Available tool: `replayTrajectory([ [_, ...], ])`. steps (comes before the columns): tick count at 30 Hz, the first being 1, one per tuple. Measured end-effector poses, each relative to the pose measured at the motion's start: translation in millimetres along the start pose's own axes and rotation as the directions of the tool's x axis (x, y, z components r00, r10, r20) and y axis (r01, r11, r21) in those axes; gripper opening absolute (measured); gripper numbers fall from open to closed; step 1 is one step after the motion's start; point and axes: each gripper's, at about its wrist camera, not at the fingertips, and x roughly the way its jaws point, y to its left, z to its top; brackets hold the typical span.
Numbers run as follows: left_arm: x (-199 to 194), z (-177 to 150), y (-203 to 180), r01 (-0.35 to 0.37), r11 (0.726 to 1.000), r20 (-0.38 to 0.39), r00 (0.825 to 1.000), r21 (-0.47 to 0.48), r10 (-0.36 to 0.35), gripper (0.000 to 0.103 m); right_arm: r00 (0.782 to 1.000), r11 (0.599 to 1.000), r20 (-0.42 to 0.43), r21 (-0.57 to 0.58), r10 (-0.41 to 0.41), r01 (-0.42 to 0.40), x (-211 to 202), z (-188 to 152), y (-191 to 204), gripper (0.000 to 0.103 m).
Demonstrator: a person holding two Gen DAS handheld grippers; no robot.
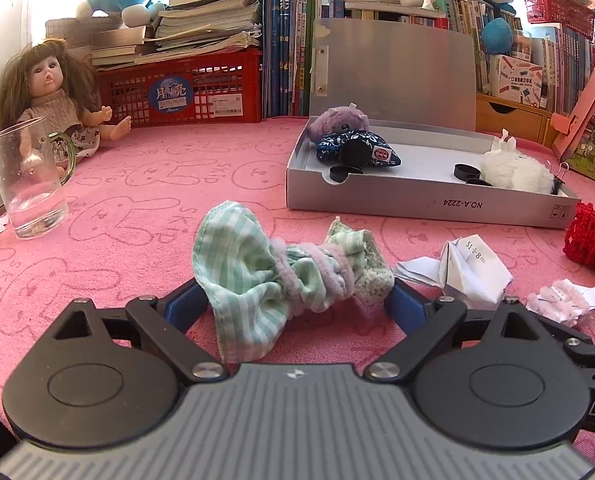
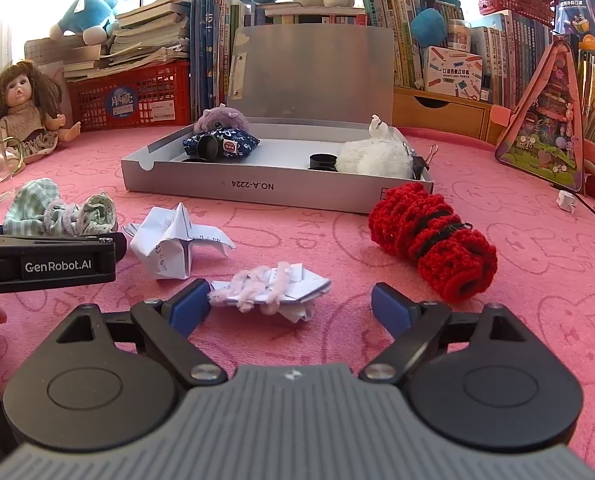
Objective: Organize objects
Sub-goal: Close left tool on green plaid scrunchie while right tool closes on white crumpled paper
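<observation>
While both grippers are resting low over a pink bunny-print cloth (image 2: 497,344), an open grey cardboard box (image 2: 257,190) is serving as the landmark at the middle of the scene. Nearer the cameras than the box's front wall, the left gripper (image 1: 293,300) is holding its blue pads against either end of a green-and-white striped fabric bundle wrapped with a fuzzy pink band (image 1: 281,276); whether the pads are truly squeezing it cannot be told. Also in front of the box, the right gripper (image 2: 291,306) is spreading its fingers wide around a flat folded white paper tied with pale pink yarn (image 2: 271,286), its left pad touching the yarn and its right pad standing clear. Between that paper and the box, a crumpled white folded paper with printed sums (image 2: 173,240) is lying. Just before the box's right front corner, a red crocheted roll with a black stripe (image 2: 433,236) is lying.
</observation>
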Motion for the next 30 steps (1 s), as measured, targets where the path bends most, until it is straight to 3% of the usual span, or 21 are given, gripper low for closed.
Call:
replayTrajectory([
  [14,-4.5,10.3,-8.1,-0.048,0.998,0.074,0.996,0.052,0.044,0.096,0.999,1.0,-0.024,0.004,0.022,-0.022,-0.1,9.0,3.1,0.086],
  [30,4.5,8.9,-7.1,-0.03,0.998,0.029,0.999,0.047,0.029,0.096,0.999,0.999,0.002,-0.006,0.05,-0.05,-1.7,5.3,3.2,0.075],
])
